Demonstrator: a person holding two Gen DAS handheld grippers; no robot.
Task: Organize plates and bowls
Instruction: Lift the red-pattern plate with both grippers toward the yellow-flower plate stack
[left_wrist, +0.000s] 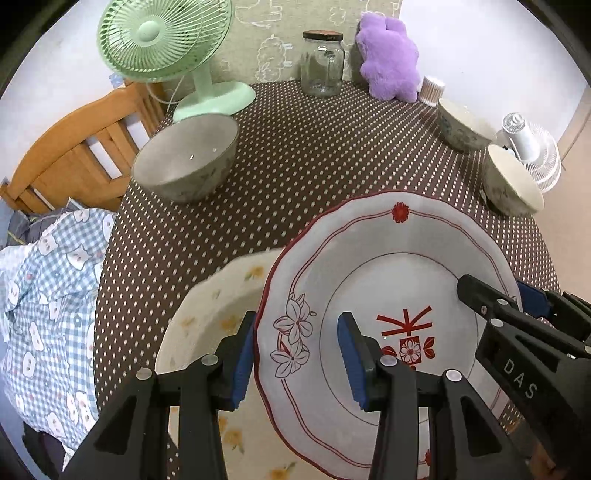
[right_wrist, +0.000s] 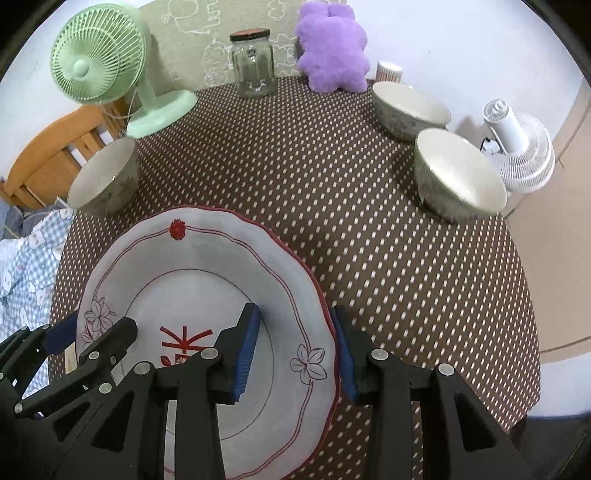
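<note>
White red-rimmed plate (left_wrist: 391, 280) overlaps yellow-flowered plate (left_wrist: 221, 306), both claws straddling its rim.

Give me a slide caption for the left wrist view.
Both grippers' fingers straddle opposite rims of the red-trimmed plate, above a yellow-flowered plate on the dotted tablecloth.

centre: bare dotted tablecloth (right_wrist: 295, 155) lying open between the bowls | left: grey bowl (right_wrist: 105, 177) and green fan (right_wrist: 99, 59) standing at the edge | right: two bowls (right_wrist: 458, 173) sitting close together, white fan (right_wrist: 517, 151) just behind | back: jar (right_wrist: 253, 62) and purple plush (right_wrist: 332, 48) lining the wall | near: red-rimmed plate (right_wrist: 199, 288) taking the front-left
</note>
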